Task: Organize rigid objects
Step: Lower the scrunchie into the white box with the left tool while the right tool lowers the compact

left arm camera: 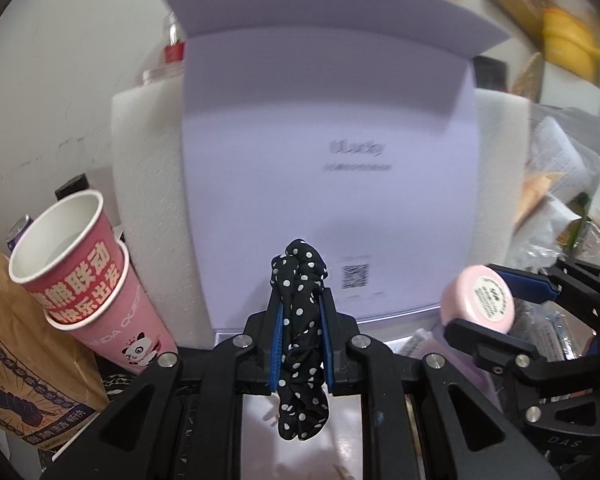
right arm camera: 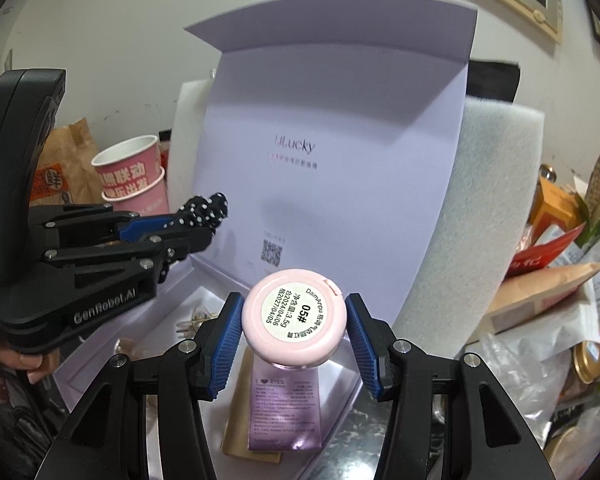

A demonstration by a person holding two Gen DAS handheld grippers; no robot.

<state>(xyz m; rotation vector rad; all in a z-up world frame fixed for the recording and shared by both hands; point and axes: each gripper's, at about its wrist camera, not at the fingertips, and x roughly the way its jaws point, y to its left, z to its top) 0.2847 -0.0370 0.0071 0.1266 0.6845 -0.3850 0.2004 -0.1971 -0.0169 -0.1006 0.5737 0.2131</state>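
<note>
My left gripper (left arm camera: 300,312) is shut on a black polka-dot scrunchie (left arm camera: 300,344), which hangs down between the blue pads over the open lavender box (left arm camera: 324,160). In the right wrist view the left gripper (right arm camera: 196,224) and scrunchie (right arm camera: 206,210) are at the left. My right gripper (right arm camera: 294,322) is shut on a round pink compact (right arm camera: 294,318) with a white label, held above the box floor. The compact (left arm camera: 478,300) also shows at the right of the left wrist view.
The box's lid (right arm camera: 332,140) stands upright against white foam (right arm camera: 492,184). A purple carton (right arm camera: 286,412) and small hair clips (right arm camera: 192,320) lie in the box. Stacked pink paper cups (left arm camera: 80,264) and a brown bag (left arm camera: 24,360) stand left. Packaging clutter (right arm camera: 560,264) fills the right.
</note>
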